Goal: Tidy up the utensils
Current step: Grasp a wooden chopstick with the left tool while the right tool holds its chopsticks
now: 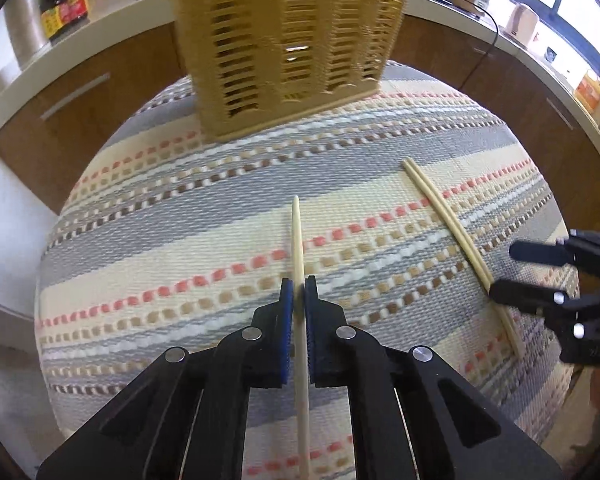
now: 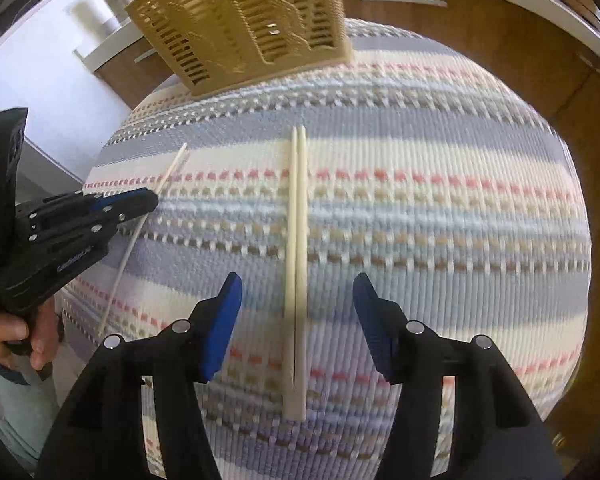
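The left gripper (image 1: pixel 299 292) was clamped on a single chopstick (image 1: pixel 297 236), its blue pads pressed against the stick, whose tip pointed toward twelve o'clock at the slatted basket (image 1: pixel 288 40). The right gripper (image 2: pixel 298 292) stood released, jaws spread wide on either side of a pair of chopsticks (image 2: pixel 296 240) lying side by side on the striped cloth (image 2: pixel 440 200), not touching them. The basket stood upright at the far edge of the cloth, around eleven o'clock in the right wrist view.
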### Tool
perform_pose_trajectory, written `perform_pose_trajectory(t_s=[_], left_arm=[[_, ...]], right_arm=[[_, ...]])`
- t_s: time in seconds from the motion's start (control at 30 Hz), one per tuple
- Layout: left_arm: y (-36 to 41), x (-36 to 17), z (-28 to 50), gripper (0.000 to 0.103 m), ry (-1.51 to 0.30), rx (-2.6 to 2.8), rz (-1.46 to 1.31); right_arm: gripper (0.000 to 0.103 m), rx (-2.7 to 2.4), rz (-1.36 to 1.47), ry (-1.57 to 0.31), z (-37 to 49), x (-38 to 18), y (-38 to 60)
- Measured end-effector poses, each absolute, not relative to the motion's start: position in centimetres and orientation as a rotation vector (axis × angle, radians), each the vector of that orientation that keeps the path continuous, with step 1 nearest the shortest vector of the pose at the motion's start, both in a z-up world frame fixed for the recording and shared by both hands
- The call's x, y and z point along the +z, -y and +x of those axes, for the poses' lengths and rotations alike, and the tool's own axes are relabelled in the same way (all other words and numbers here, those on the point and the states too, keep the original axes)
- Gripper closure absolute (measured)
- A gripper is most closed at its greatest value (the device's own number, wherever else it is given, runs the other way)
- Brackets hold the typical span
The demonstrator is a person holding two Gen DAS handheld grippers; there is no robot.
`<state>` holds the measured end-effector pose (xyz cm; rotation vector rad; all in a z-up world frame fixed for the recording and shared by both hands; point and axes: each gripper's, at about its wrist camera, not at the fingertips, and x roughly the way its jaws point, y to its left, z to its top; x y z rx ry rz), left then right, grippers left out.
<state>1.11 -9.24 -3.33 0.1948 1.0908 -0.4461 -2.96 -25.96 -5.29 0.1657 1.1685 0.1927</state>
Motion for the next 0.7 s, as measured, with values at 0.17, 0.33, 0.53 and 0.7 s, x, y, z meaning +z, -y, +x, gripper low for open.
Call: perform_pose_trajectory(t_s=[0.17, 0.33, 0.53, 0.7], left_arm=[[8.4, -3.8, 2.4, 0.092, -1.142, -0.505, 0.184], [8.8, -3.9, 2.1, 0.065, -1.197, -0.567, 0.258], [11.1, -4.2, 1.7, 0.089, -1.216, -0.532, 0.431], [11.4, -3.2, 0.9, 0.099, -1.150, -0.525, 0.413]], right_arm=[[0.067, 0.208, 0.116, -1.254, 0.0, -5.3, 25.1], [0.075, 0.218, 0.088, -1.338, 2.1, -5.7, 24.3], [0.093, 0.172, -0.028, -1.384, 3.1, -5.8, 22.6], [0.093, 0.219, 0.017, -1.323, 2.7, -4.9, 22.2]])
